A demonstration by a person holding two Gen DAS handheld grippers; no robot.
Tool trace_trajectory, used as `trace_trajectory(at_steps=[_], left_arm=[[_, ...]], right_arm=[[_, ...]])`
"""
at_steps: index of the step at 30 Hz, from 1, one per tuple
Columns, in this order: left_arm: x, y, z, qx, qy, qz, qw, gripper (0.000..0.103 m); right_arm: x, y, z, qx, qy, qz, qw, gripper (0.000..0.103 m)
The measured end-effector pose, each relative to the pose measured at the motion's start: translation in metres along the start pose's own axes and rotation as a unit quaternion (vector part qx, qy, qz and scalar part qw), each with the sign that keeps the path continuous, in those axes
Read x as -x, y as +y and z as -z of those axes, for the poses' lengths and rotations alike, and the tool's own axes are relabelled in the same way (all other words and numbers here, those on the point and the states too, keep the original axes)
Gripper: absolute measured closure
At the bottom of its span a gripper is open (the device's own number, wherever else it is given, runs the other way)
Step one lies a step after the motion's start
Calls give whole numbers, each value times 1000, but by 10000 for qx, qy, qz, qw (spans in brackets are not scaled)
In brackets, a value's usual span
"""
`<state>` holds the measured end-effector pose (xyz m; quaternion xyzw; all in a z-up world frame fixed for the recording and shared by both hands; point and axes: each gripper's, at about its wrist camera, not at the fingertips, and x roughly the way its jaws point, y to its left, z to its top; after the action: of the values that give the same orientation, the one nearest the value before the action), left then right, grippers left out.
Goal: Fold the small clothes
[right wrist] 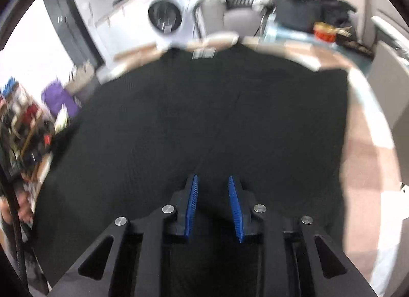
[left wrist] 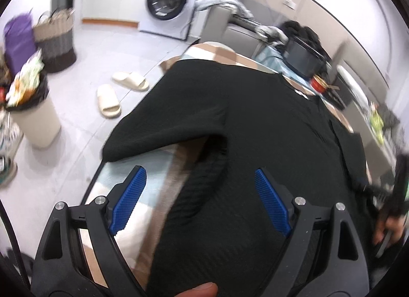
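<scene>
Covering most of the checked table cloth lies the black garment, one sleeve folded in over it. L gripper hangs over its near edge w/ jaws spread wide, nothing pinched. R gripper is over the fabric's middle, jaws slightly apart, pads gripping nothing.

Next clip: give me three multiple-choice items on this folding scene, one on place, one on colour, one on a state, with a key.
1. Where does the garment lie?
A. on the checked table
B. in the basket
C. on the floor
2. What colour is the garment?
A. purple
B. white
C. black
3. How does the left tool stand?
A. shut on a slipper
B. open wide
C. shut empty

Key: 1 A, the garment is spread over the table. 2 C, it looks black in both views. 3 B, the left tool has its blue pads far apart above the cloth.
</scene>
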<state>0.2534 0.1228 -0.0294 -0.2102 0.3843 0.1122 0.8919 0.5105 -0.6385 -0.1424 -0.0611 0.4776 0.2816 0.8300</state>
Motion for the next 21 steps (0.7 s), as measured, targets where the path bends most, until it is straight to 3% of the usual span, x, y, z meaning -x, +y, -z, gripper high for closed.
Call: trace_trajectory(at_steps=[1, 3, 6, 7, 9, 15, 18, 20, 21], left_arm=[[0, 9, 0, 189, 1, 14, 9998, 18], [-2, 24, -2, 475, 34, 46, 9989, 18], [-9, 50, -6, 1040, 155, 407, 9936, 19], [-13, 60, -7, 1342, 218, 751, 9879, 22], [-19, 75, -9, 1785, 279, 1083, 9776, 25], [-49, 114, -23, 2681, 285, 1564, 9502, 34], [-64, 122, -36, 2859, 276, 1314, 9488, 52], [-74, 124, -42, 2897, 232, 1013, 9514, 84], [-78, 122, -46, 2870, 205, 904, 9534, 92]], right_arm=[[2, 6, 2, 153, -106, 66, 9998, 77], [7, 8, 2, 85, -13, -314, 9995, 76], [21, 2, 4, -221, -196, -271, 9992, 75], [24, -1, 5, -334, -237, -247, 9989, 74], [32, -2, 12, -473, -267, -267, 9982, 74], [45, 2, 22, -715, -456, -364, 9957, 61], [49, 9, 27, -643, -464, -427, 9959, 61], [49, 12, 30, -648, -437, -467, 9959, 61], [47, 13, 31, -651, -418, -468, 9959, 61]])
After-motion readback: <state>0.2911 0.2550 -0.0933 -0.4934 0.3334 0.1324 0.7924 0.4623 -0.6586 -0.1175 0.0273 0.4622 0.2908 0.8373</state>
